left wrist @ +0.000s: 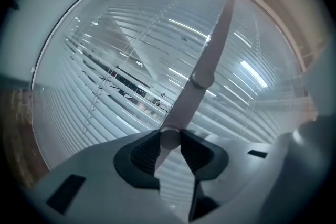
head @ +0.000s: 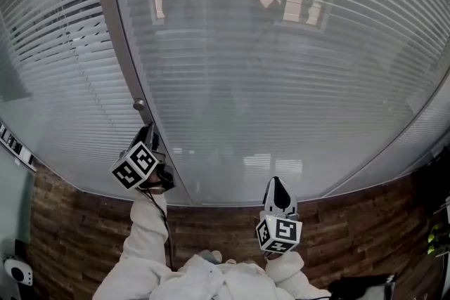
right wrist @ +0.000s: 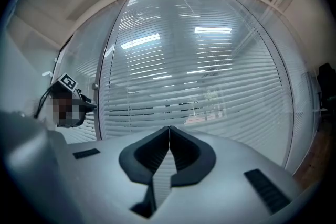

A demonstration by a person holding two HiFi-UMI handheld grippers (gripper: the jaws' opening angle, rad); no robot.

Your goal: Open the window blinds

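Left gripper (left wrist: 169, 140): jaws partway apart, clamped on small round knob (left wrist: 169, 135) on grey mullion (head: 114, 31), left of centre.
Second knob (head: 139, 105): farther up same mullion, not gripped.
Right gripper (right wrist: 169, 132): jaws pressed together, nothing between them; held near, to the right of the left one.
Blinds (head: 267, 81): behind the glass, far side; slats mostly closed, darker gaps at upper left.

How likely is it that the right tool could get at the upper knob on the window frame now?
Probably yes. The upper knob stands bare above the left tool, which grips the lower knob. The right tool is shut, empty, and nothing stands between.
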